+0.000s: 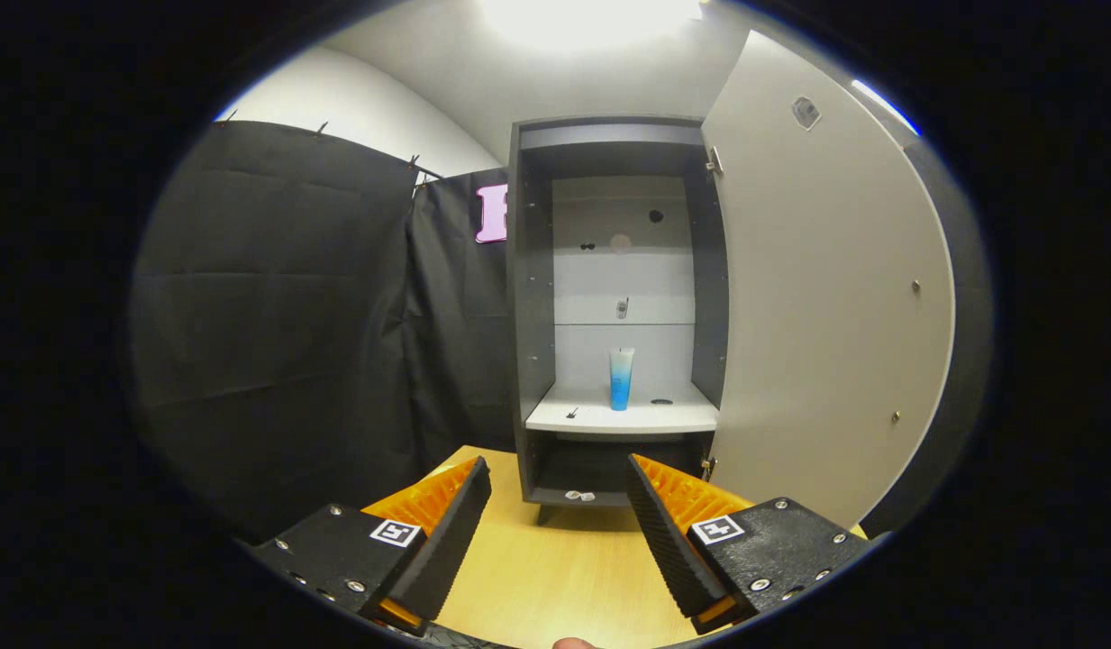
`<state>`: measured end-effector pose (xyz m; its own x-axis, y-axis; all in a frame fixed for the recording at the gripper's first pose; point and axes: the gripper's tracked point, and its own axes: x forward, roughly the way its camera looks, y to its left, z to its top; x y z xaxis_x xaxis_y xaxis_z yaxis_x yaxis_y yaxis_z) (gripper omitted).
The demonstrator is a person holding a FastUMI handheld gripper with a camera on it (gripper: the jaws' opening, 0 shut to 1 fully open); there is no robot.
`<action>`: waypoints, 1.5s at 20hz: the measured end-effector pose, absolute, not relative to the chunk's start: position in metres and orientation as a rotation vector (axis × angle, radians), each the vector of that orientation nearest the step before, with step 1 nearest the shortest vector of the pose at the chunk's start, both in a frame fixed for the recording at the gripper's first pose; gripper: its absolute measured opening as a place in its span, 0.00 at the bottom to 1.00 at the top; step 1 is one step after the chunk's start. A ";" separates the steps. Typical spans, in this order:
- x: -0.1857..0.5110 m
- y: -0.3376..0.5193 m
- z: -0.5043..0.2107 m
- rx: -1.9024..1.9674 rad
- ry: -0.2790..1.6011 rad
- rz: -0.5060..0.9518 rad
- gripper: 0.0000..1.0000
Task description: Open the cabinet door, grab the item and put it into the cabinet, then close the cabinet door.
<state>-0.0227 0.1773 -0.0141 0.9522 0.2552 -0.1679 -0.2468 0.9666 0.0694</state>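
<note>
Fingers [560,532] apart, blue-white tube [621,379] upright

cabinet door [825,306]: smooth matt panel | tabletop [555,577]: pale wood-look | fingers [659,532]: ribbed black pads | tube [621,379]: glossy plastic

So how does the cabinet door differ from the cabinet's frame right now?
The cabinet door is light grey, while the cabinet frame is dark grey. The door is swung wide open to one side; the frame stands fixed, facing the open, empty tongs. The door is bare, while the frame encloses a shelf holding a blue tube. Both stand upright.
</note>
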 end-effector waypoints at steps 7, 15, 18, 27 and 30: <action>-0.072 0.098 -0.013 0.056 0.201 0.216 0.93; -0.094 -0.062 -0.010 0.006 0.217 0.035 0.93; -0.085 -0.121 -0.005 -0.020 0.205 -0.039 0.93; 0.010 -0.158 0.016 0.010 0.166 0.012 0.93; 0.010 -0.158 0.016 0.014 0.158 0.010 0.91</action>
<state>0.0100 -0.1580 0.0163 0.9875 0.0110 -0.1575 -0.0089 0.9999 0.0144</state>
